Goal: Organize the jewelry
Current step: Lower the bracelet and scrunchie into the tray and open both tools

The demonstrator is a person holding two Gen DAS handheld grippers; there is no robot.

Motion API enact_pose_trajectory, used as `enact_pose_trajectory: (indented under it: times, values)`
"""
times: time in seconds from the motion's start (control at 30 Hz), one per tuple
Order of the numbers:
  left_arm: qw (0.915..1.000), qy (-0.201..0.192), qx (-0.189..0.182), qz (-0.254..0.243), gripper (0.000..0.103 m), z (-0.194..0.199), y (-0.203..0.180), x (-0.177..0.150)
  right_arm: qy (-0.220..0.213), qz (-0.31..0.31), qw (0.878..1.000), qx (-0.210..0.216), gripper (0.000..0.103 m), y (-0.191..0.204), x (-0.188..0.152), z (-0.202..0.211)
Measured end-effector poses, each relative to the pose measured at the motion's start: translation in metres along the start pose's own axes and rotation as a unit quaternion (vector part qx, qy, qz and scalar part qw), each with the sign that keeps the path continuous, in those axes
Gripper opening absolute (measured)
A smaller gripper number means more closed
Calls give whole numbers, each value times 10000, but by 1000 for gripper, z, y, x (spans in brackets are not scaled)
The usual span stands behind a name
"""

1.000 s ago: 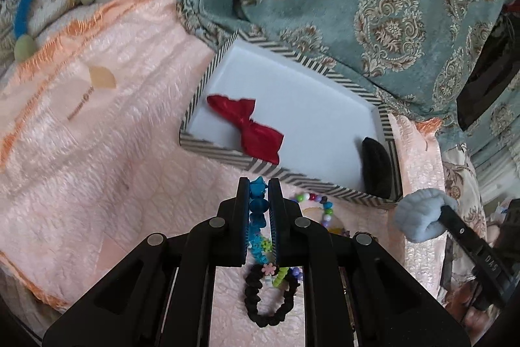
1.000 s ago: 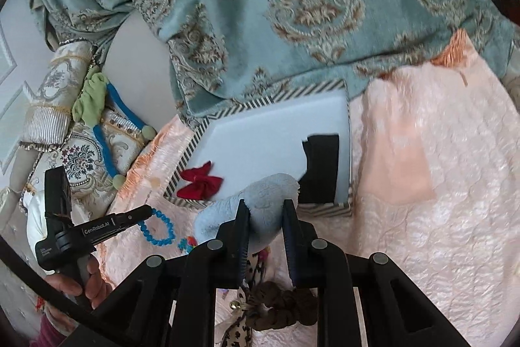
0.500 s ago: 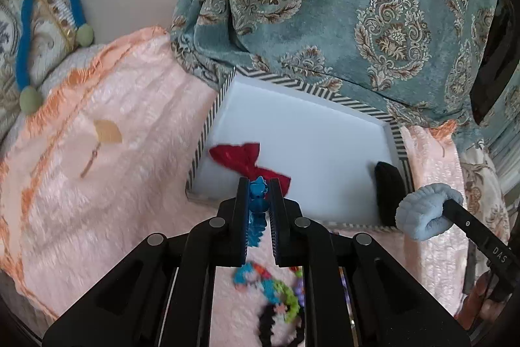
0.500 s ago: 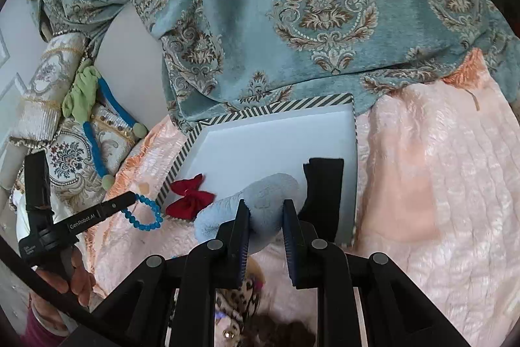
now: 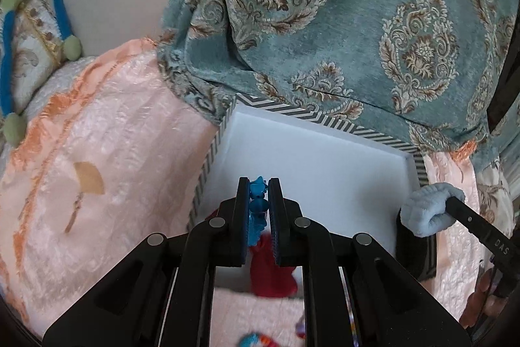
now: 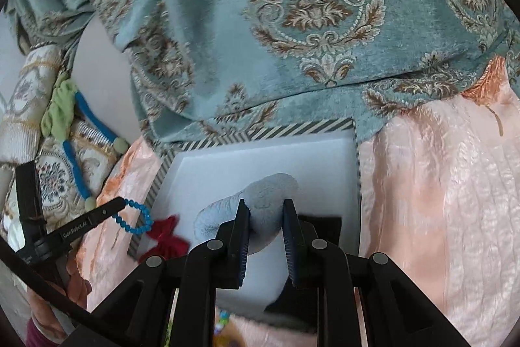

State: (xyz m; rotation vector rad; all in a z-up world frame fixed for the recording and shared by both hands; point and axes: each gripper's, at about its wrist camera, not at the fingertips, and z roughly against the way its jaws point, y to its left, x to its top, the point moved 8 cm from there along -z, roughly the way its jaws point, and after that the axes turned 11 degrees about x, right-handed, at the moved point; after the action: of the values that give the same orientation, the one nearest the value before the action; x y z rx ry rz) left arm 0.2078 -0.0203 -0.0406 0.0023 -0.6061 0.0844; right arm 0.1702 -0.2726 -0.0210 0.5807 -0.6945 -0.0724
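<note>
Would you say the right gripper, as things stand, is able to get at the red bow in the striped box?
Probably not yet. The right gripper is shut on the pale blue scrunchie, so its jaws are taken. The red bow lies uncovered in the striped box, off to its left, near the left gripper with the blue bead bracelet.

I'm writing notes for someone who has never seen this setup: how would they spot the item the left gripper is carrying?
Find the striped-edged white tray on the pink bedspread, below the teal patterned fabric. At its left edge the left gripper pinches a blue bead bracelet that hangs as an open loop. It is the only beaded ring there: the red bow and fluffy pale-blue scrunchie are fabric.
</note>
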Motion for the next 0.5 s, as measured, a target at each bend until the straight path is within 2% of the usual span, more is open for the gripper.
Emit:
enact_pose_trajectory:
  times: [0.2,0.33,0.47,0.5]
  values:
    - [9997,176,14,157,10,-36,-1,11,36,-207,9995,-228,18,-29,11,-30]
    - [9993,292,166,184,10,-59,3,9,75,-426,9978,-503,18,-55,12,-46]
    - [9986,416,287,161,10,-73,8,1,164,-444,9968,-641,18,-64,7,-48]
    - [9985,436,302,142,10,-75,9,-1,209,-439,9965,-686,22,-66,5,-47]
